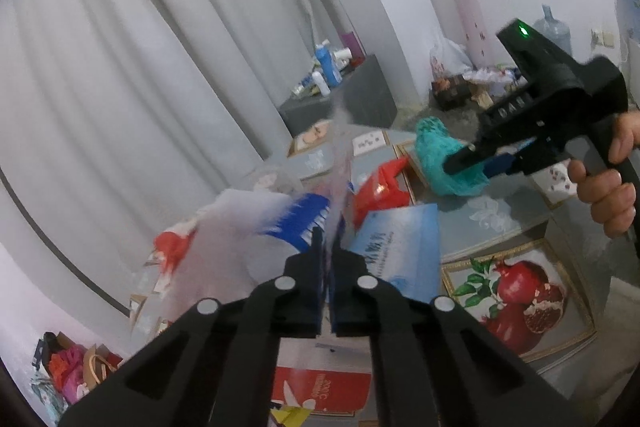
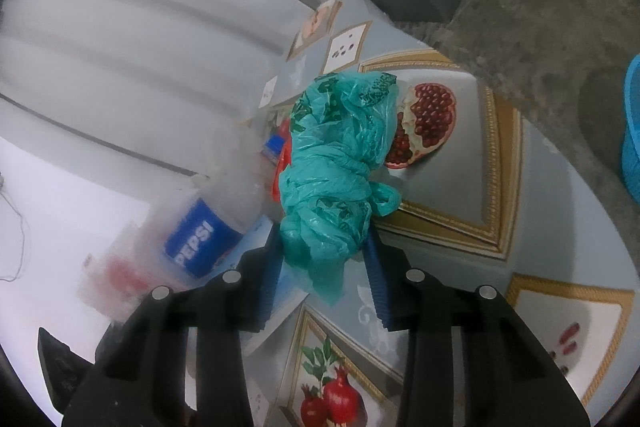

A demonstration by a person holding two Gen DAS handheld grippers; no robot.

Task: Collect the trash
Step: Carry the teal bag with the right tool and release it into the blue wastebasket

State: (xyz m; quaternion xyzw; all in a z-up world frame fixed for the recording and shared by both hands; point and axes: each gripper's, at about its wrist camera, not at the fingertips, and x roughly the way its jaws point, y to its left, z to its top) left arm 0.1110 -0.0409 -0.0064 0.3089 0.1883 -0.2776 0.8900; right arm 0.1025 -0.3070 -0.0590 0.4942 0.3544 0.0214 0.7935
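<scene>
While your left gripper (image 1: 328, 247) pinches a clear plastic wrapper (image 1: 340, 155), jaws pressed together on it, your right gripper (image 2: 326, 247) squeezes the green bag (image 2: 340, 155) over the table (image 2: 560, 227). A Pepsi bottle (image 2: 204, 235) lies just left.

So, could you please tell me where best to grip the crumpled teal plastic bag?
Probably across the narrow knotted waist of the crumpled teal plastic bag, coming from its near loose end, where the right gripper already straddles it; that bunched section looks firmest.
</scene>
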